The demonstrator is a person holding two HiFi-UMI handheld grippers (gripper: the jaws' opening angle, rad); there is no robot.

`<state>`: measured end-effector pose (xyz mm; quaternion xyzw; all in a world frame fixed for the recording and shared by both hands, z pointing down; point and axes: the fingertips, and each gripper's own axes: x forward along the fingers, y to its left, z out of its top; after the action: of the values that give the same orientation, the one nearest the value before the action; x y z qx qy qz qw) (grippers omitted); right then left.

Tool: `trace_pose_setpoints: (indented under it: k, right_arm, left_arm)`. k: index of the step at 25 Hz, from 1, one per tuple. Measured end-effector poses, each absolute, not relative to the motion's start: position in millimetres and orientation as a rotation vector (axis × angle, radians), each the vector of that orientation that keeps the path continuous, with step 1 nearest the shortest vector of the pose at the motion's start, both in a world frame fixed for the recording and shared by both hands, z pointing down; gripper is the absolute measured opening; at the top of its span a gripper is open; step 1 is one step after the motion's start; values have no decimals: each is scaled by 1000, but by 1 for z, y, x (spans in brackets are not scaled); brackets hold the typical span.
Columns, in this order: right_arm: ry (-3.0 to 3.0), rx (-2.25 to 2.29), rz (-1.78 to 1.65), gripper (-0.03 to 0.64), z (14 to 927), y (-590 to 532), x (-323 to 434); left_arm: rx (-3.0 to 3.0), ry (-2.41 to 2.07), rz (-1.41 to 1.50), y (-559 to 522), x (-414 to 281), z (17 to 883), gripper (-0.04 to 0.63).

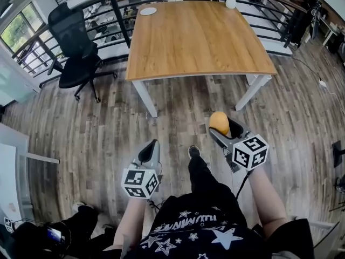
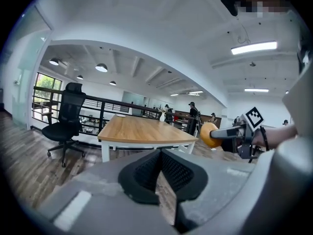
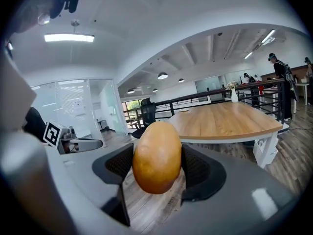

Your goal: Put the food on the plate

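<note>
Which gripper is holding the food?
The right gripper, clamped on the orange-brown oval food; the left gripper is shut with nothing between its jaws.

A smooth, golden-brown oval potato (image 3: 157, 156) stands upright, clamped between the jaws of the right gripper (image 1: 223, 128). A small white plate (image 1: 148, 11) lies well ahead.

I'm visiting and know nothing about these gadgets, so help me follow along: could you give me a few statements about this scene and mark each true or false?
1. The right gripper holds an orange-brown oval food. True.
2. The left gripper holds something as well. False: its jaws are together with nothing between them.
3. The food lies on the white plate. False: the plate sits at the wooden table's far left corner; the food is in the gripper, away from the table.
4. A black office chair stands left of the table. True.
</note>
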<state>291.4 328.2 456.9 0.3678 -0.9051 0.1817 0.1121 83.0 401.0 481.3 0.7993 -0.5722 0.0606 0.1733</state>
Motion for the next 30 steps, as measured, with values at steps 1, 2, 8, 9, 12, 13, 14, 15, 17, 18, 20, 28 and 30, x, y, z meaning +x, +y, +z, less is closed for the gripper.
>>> trace_pose_setpoints:
  k: [1,2,8,9,12,13,14,15,17,18,20,28,30]
  right_arm:
    - [-2663,1057,537,313,457,317,285]
    - [-2670,1035,539,313,458,304,278]
    - [-2705,953,554,313,464,209,251]
    - [-2711,934,555,313,462,193,248]
    - [-2734,886,552,313,452,147,241]
    - [-2742,877,553,313,449,132,240]
    - [-2749,869,556,313,447,119,240]
    - [-2755,860,560,313,446,106,240]
    - [-2766,837,566,313,446,85,240]
    - [-2770,826,569,313,448,75,239]
    - [-2775,813,582,313,453,57,238]
    - [-2774,758,633,313,468,13,226]
    - [-2774,735,637,313,470,6,218]
  left_arm:
    - [2251,-1640,176,395,78,481,2]
    - [2237,-1658,180,388,72,482,2]
    - [2156,-1767,190,310,46,484,2]
    - [2148,-1779,189,296,45,481,2]
    - [2125,-1816,195,256,43,471,2]
    - [2113,-1828,196,244,43,469,2]
    - [2103,-1837,195,232,44,468,2]
    - [2099,-1842,194,222,47,467,2]
    - [2105,-1842,204,202,54,466,2]
    - [2110,-1844,214,193,56,466,2]
    - [2100,-1856,227,176,56,468,2]
    - [2033,-1898,231,143,43,475,2]
    - [2002,-1917,224,142,32,476,2]
